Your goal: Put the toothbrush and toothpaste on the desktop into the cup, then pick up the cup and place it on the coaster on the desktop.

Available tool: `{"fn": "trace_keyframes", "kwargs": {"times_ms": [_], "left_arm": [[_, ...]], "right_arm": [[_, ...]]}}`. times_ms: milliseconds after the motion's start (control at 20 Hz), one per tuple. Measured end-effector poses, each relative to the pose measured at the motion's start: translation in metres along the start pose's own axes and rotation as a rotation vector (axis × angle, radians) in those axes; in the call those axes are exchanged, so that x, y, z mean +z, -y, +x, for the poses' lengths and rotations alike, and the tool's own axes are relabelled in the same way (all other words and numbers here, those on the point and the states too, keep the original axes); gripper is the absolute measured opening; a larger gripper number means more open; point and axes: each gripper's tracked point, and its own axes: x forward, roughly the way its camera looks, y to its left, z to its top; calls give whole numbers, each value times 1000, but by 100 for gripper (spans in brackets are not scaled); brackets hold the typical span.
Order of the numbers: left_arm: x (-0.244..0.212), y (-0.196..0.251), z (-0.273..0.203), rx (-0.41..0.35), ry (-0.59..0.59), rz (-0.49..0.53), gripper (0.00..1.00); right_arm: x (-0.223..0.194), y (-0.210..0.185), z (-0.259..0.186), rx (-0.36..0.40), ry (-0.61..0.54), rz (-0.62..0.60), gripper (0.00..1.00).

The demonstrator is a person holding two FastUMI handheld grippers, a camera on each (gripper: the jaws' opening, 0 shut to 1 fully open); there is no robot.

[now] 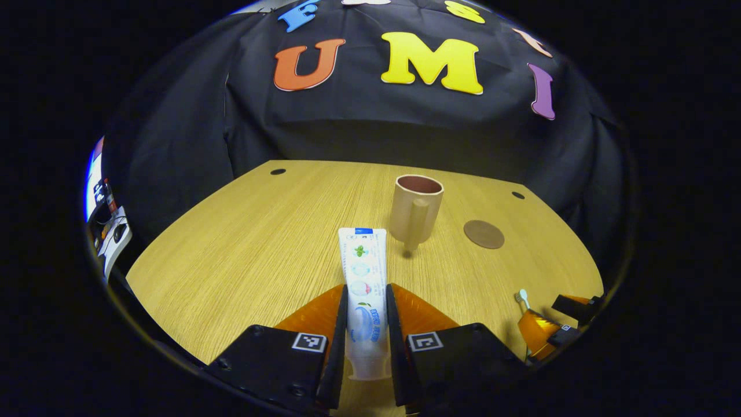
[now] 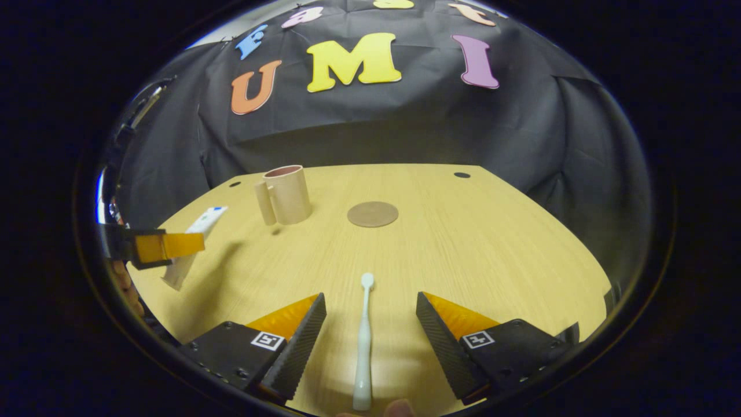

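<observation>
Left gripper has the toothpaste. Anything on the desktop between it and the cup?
Nothing visible. The left gripper is shut on the toothpaste, and bare desktop lies between the tube's far end and the cup. The coaster sits off to the cup's side.

Left gripper point(image 1: 366, 301): we see its two fingers drawn in close, both pressing the sides of the toothpaste point(image 1: 365, 289), tube lying lengthwise between them with its flat end pointing toward the cup point(image 1: 415, 208). In the right gripper view we see this same gripper off to the cup's left and nearer us, tube raised at a slant off the desktop point(image 2: 492, 243).

Right gripper point(image 2: 370, 315): jaws spread wide, low over the desktop, the toothbrush point(image 2: 363, 341) lying between the fingers, touching neither. It sits on the near side of the cup.
</observation>
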Motion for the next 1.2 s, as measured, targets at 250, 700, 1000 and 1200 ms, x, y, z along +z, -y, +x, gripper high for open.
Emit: {"fn": "trace_keyframes", "kwargs": {"times_ms": [250,700,1000,1200], "left_arm": [[29,0,-15,-7,92,21,37],[49,-7,-30,-18,164,9,37],[64,1,-18,-42,199,2,37],[89,10,1,-69,252,-10,37]], "right_arm": [[-11,-2,15,-27,-58,-18,92],[-10,5,27,-44,-85,108,2],[-4,-3,24,55,-84,180,0],[1,-12,17,134,-82,198,0]]}}
